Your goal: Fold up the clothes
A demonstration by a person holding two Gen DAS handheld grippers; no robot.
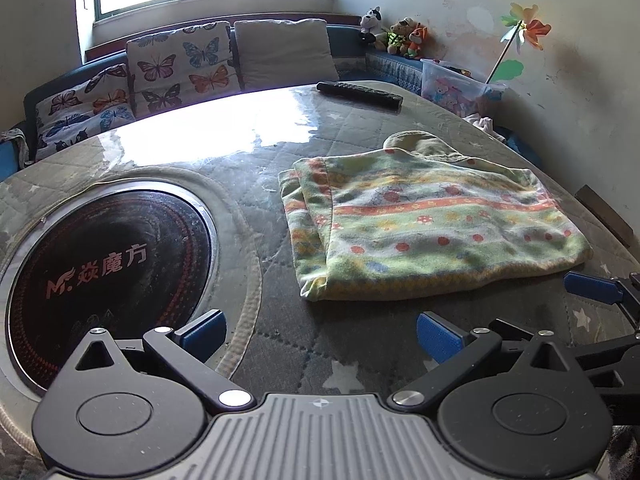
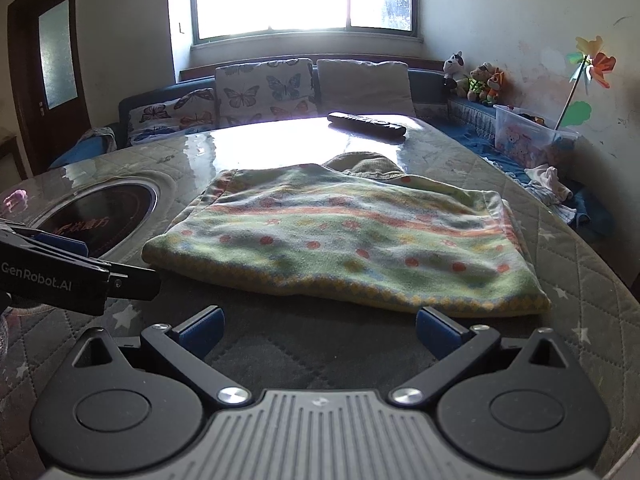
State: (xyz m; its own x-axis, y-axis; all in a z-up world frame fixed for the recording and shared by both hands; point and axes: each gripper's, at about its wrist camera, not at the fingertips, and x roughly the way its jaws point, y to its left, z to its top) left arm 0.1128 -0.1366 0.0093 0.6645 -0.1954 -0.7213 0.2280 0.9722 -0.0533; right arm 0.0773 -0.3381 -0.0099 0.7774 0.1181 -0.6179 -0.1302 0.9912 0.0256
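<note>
A folded fleece garment [image 1: 432,228] with green, orange and yellow stripes and red dots lies flat on the quilted round table [image 1: 288,344]. An olive corduroy part [image 1: 420,144] sticks out at its far edge. In the right wrist view the garment [image 2: 344,236] lies straight ahead, its near hem just beyond the fingertips. My left gripper [image 1: 320,334] is open over bare table, near-left of the garment. My right gripper [image 2: 318,326] is open with nothing between its blue pads. The right gripper's finger [image 1: 592,288] shows at the right edge of the left wrist view.
A round black cooktop [image 1: 108,264] is set into the table on the left. A black remote [image 1: 360,94] lies at the far side. Butterfly cushions [image 1: 176,64] line a bench under the window. A plastic box [image 1: 460,88], plush toys [image 1: 404,38] and loose clothes [image 2: 552,188] sit at the right.
</note>
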